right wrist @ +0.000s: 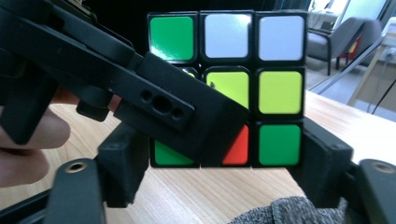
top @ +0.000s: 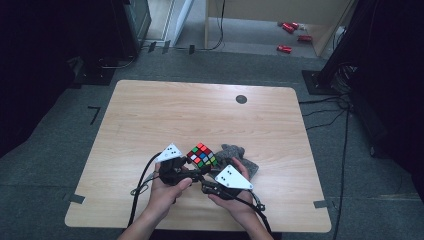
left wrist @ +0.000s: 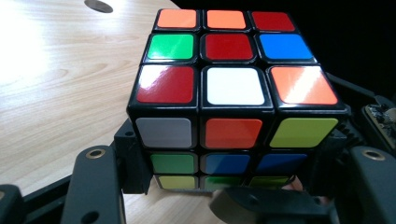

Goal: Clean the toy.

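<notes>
High view: wooden table across the middle of the frame, grey cloth bunched just right of centre near the front edge. Held above the near half of the table, between both hands: scrambled Rubik's cube, lifted off the wood, tilted on one corner.

Left gripper reaching in from the left, jaws clamped on the cube's lower layer, seen in left gripper view as black pads hugging both sides of the bottom row. Right gripper coming from the right and nearer side, jaws closed on the cube too, one pad at each flank of its lowest row in right gripper view, with the left gripper's jaw crossing diagonally in front.

Key relation: cube directly ahead of both tongs, pinched from two different sides, neither hand clearly nearer. No long axis to speak of; likely next a layer twist, one gripper bracing, the other turning.
</notes>
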A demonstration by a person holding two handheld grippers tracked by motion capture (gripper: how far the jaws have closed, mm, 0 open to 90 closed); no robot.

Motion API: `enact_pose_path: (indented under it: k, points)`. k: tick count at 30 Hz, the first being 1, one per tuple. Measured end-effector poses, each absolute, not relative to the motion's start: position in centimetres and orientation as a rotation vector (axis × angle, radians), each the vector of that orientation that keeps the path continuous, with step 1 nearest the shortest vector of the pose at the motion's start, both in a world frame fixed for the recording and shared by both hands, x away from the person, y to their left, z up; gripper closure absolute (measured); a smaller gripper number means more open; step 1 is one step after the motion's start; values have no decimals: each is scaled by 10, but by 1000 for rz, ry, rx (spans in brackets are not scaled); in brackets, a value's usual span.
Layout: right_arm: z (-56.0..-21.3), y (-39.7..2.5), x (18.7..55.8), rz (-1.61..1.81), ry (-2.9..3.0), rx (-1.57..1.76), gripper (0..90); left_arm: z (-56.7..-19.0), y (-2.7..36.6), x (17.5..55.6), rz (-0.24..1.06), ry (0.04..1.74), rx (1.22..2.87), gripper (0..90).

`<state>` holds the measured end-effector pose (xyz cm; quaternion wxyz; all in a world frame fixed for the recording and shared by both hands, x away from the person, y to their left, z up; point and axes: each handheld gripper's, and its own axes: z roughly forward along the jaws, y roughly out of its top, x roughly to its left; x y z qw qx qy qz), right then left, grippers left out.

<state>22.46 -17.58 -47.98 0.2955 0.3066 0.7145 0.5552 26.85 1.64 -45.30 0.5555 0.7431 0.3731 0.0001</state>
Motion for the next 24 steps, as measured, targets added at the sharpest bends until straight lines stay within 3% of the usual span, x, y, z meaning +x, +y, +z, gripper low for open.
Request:
enact_pose_path:
  k: [10,14,24]
  points:
    - [-479,-180,225,1468,1913,812,350,-454,18,272,-47,871,1728,326]
    - [-482,-182,227,1421,1934,827,351,-447,27,274,-4,849,1690,260]
    - [-480,-200,235,1385,1916,894,351,-442,43,280,54,811,1670,223]
